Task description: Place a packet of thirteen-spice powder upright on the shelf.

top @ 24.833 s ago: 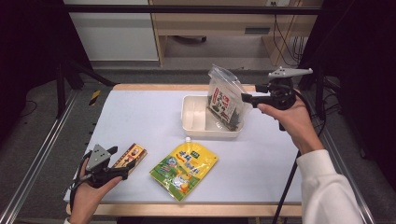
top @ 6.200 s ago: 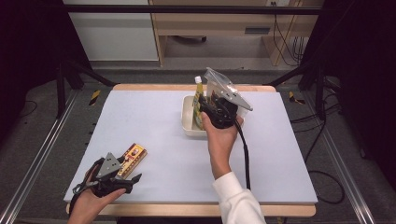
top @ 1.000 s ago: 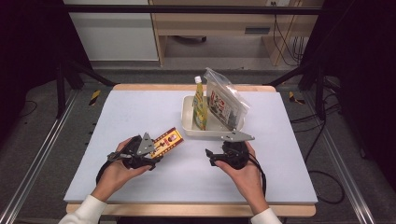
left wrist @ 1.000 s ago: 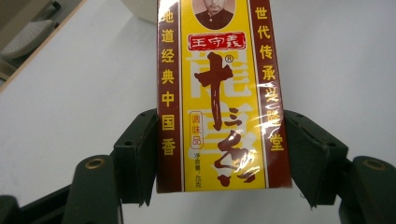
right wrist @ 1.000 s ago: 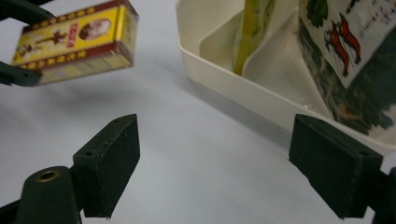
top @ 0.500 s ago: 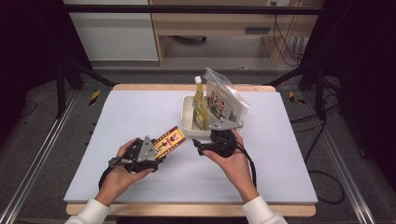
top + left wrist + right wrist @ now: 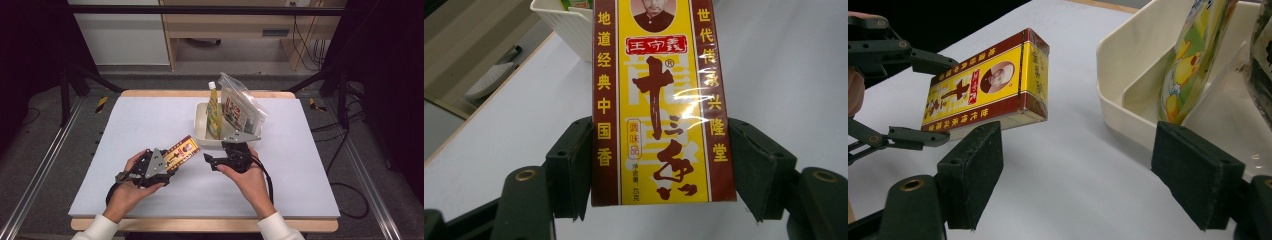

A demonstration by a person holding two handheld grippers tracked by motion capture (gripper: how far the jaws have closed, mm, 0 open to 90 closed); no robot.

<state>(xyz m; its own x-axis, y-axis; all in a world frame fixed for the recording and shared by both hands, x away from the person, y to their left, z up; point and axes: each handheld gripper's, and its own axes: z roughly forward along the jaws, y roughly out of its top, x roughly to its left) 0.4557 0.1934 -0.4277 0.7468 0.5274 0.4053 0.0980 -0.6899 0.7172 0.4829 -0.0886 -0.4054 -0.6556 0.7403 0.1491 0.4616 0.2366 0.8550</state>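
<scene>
1. A red-and-yellow seasoning box point(image 7: 181, 150) is clamped by its two long sides between the jaws of the left gripper point(image 7: 165, 162), at the box's near end; in the left gripper view the box point(image 7: 659, 100) runs away from the pads toward the white bin.
2. The box is held clear of the tabletop point(image 7: 150, 120), in its near-left part, tilted with the far end higher.
3. The right gripper point(image 7: 207, 160) is seen just right of the box, near the tabletop's middle, with its tips pointing left toward the box's far end.
4. Its jaws stand apart with nothing between the pads; they have just been closing slightly. In the right gripper view the box point(image 7: 988, 85) is seen beyond the left pad, not touched by it.
5. A white bin point(image 7: 200, 125) stands toward the far edge of the tabletop, just beyond the right gripper.
6. A yellow-green pouch point(image 7: 214, 112) with a white cap is stood upright in the bin's left part; a clear bag point(image 7: 240, 110) with dark contents is leaned in its right part, rising above the rim.
7. Bare tabletop is seen along the left edge, the far-left corner, the right edge and the near edge between the two forearms.
</scene>
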